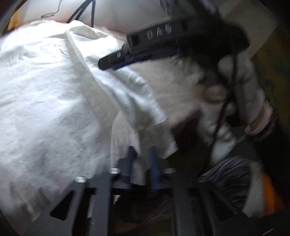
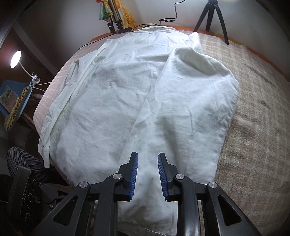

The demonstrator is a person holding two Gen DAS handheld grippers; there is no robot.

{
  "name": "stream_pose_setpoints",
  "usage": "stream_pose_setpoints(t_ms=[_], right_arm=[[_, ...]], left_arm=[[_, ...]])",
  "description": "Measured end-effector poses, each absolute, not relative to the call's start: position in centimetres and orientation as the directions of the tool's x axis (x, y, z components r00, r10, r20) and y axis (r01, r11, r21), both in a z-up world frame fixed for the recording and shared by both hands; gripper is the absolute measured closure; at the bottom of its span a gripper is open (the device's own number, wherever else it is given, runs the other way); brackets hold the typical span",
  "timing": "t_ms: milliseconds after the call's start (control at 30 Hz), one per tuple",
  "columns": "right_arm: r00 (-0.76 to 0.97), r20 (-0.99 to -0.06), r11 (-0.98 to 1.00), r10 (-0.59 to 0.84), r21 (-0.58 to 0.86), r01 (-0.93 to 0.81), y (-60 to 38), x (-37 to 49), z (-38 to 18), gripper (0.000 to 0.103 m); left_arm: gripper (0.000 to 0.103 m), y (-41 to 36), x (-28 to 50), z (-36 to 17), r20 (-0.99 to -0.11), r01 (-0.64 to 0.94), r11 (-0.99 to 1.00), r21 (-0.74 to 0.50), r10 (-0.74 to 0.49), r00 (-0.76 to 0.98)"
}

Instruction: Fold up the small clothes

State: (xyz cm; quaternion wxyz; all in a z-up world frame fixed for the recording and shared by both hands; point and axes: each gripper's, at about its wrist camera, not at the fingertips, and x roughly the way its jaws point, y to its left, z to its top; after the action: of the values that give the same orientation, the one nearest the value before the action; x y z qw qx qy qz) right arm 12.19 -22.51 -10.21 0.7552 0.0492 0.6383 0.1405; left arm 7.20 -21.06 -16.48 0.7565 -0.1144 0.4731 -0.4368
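White shirt (image 2: 137, 94) fills frame centre; right hand-held gripper (image 2: 147, 174) wide apart w/ nothing held, left hand-held gripper (image 1: 142, 163) pinching shirt hem.

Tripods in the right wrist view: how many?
2. A black tripod stands at the far right edge of the bed; silver tripod legs stand at the far left by the wall. More may be hidden behind the white garment.

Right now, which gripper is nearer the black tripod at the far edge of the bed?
Hard to call. The right gripper hangs open over the white garment's near end, tripod far beyond. The left gripper pinches a hem.
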Motion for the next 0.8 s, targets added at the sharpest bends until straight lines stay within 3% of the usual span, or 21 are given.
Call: stream_pose_setpoints(t_ms=[100, 133, 433, 667, 733, 800], right_arm=[[0.139, -0.949, 0.955, 0.285, 0.268, -0.125, -23.4, 12.5, -10.5, 0.079], [0.138, -0.948, 0.955, 0.286, 0.271, -0.121, -23.5, 12.7, -10.6, 0.079], [0.107, -0.942, 0.944, 0.317, 0.302, -0.135, -22.2, 13.5, -12.9, 0.078], [0.103, -0.928, 0.925, 0.359, 0.339, -0.172, -21.8, 13.9, -12.3, 0.077], [0.161, -0.909, 0.92, 0.384, 0.361, -0.154, -23.3, 14.1, -11.0, 0.072], [0.224, -0.901, 0.928, 0.372, 0.352, -0.122, -25.3, 14.3, -9.8, 0.068]], left_arm=[[0.098, -19.4, 7.5, -16.0, -0.407, 0.493, 0.405, -0.77, -0.907, 0.109], [0.098, -18.9, 7.3, -15.8, -0.379, 0.488, 0.385, -0.783, -0.918, 0.116], [0.1, -16.3, 7.6, -18.7, -0.607, 0.432, 0.597, -0.677, -0.784, 0.132], [0.096, -16.7, 5.7, -14.1, -0.593, 0.588, 0.597, -0.546, -0.771, 0.233], [0.089, -17.8, 5.5, -13.0, -0.6, 0.628, 0.599, -0.496, -0.76, 0.25], [0.074, -18.9, 5.5, -12.4, -0.608, 0.662, 0.594, -0.457, -0.752, 0.255]])
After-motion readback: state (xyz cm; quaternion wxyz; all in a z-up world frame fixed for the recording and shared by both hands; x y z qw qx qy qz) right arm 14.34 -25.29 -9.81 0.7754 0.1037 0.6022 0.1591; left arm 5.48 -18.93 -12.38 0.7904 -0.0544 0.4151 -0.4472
